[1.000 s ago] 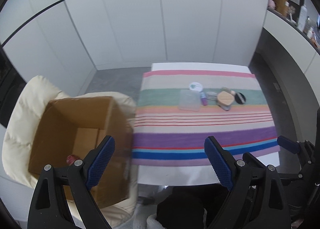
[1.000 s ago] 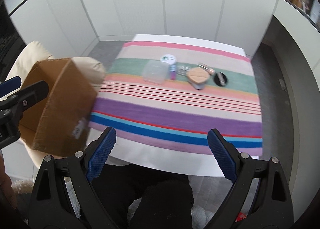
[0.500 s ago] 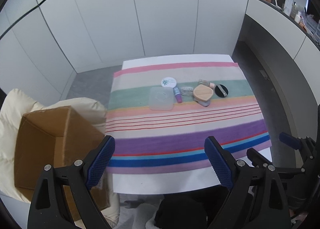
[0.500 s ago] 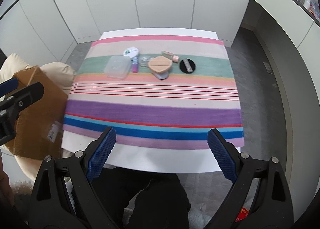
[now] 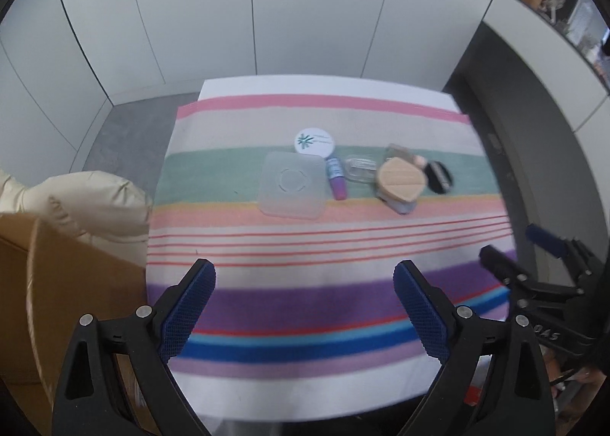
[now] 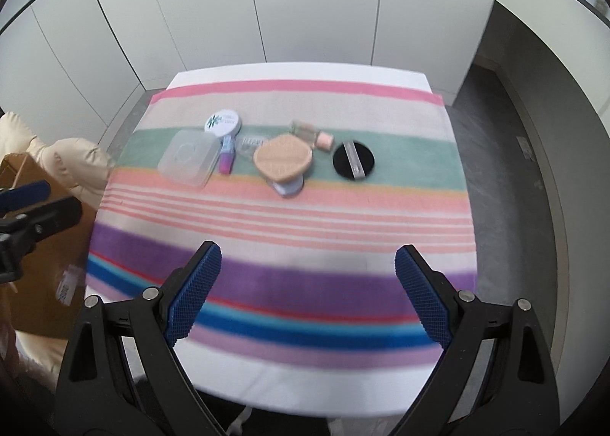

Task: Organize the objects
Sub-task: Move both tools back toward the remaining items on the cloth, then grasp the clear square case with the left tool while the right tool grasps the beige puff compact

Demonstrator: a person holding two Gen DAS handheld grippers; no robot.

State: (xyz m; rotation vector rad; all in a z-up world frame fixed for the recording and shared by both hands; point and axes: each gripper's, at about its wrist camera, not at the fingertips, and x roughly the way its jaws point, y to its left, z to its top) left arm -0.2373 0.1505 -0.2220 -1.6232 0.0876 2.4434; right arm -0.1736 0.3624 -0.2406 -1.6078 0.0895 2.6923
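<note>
On the striped cloth (image 5: 305, 245) (image 6: 286, 230) a row of small items lies on the green band: a clear square box (image 5: 291, 184) (image 6: 189, 157), a white round tin (image 5: 314, 140) (image 6: 223, 121), a purple tube (image 5: 336, 180) (image 6: 227, 157), a small clear case (image 5: 360, 168), a tan sponge (image 5: 400, 180) (image 6: 283, 157), a pink-capped bottle (image 6: 314, 135) and a black puff (image 5: 438, 177) (image 6: 353, 160). My left gripper (image 5: 305, 310) and right gripper (image 6: 307, 293) are both open and empty, above the cloth's near stripes.
A brown cardboard box (image 5: 57, 283) (image 6: 42, 245) sits on a cream cushioned chair (image 5: 87, 203) (image 6: 68, 161) left of the table. White wall panels stand behind. A grey floor and counter run along the right (image 6: 533, 169).
Both grippers have swung right from the cardboard box and moved forward over the table. The items now look larger and nearer. Both stay open.
</note>
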